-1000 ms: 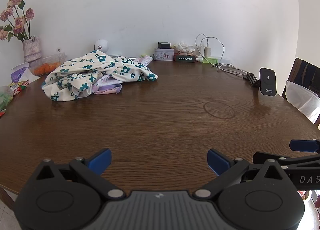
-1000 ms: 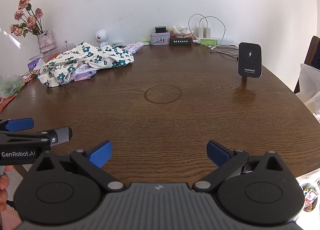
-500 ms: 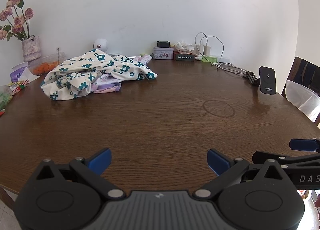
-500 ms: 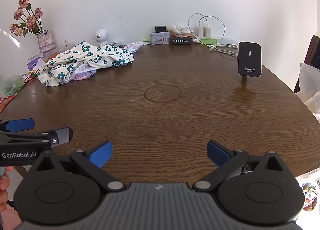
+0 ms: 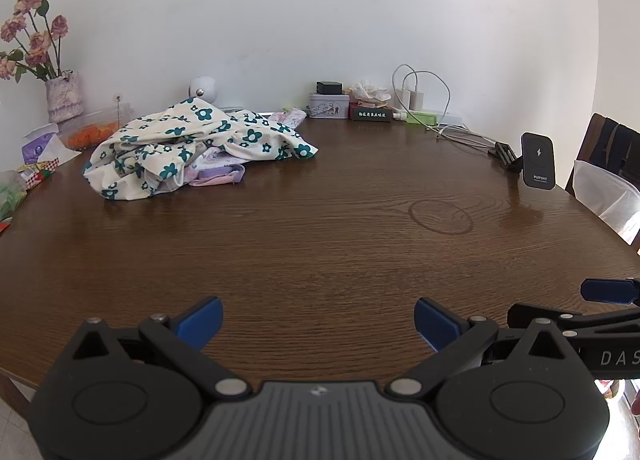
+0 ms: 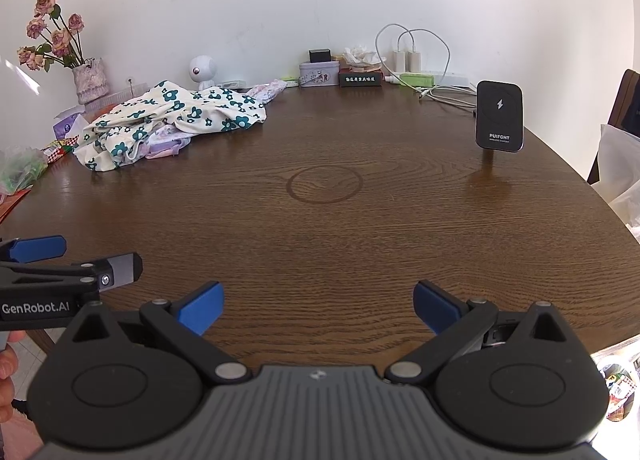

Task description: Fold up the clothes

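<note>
Two grippers: left gripper [image 5: 318, 318] and right gripper [image 6: 317, 306] hover at the near table [image 5: 320, 252] edge, jaws spread wide, holding nothing.
Clothes: floral garment [image 5: 188, 145] heaped over a lilac piece [image 5: 218, 173], far left, well apart from both.
Progress: nothing folded; all remains.

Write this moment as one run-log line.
left gripper: open, empty | right gripper: open, empty | floral garment: crumpled, far left of table | folding: not begun
</note>
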{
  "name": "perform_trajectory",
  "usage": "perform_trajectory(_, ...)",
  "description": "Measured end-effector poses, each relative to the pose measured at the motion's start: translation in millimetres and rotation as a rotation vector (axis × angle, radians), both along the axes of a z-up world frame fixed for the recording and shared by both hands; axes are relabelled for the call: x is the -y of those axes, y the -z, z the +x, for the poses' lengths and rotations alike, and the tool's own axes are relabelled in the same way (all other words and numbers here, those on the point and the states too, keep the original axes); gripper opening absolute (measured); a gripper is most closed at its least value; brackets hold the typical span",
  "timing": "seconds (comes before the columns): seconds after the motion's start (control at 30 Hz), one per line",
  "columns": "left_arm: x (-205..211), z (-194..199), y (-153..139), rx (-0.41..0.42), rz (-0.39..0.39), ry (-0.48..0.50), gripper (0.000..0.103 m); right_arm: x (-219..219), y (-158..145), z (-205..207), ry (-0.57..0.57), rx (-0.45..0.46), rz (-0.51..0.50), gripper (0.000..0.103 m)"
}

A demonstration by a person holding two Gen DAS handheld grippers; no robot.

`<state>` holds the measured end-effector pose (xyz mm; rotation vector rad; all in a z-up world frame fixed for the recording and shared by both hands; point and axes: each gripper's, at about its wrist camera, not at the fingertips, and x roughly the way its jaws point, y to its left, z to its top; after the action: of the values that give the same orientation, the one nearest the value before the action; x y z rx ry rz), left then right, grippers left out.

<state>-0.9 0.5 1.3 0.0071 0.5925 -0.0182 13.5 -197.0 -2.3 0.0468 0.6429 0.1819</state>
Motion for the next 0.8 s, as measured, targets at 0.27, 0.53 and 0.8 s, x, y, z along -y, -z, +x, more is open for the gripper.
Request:
perform_trajectory(0.27,-2,15,-4,0.006,0.009,-0.008,0.102,-7,-5,15,-0.041,0.008,-0.020,0.103)
perform_trajectory(0.53,-6,47,-20,0.047,0.030,-0.049,0.102,-11,-19,47,-0.086,0.040,-0.016,0.103)
perform_trajectory(0.8,-19,92,-42,0.071,0.035,-0.089,0.102,-12,-47,94,-0.124,0.086,0.006,0.103)
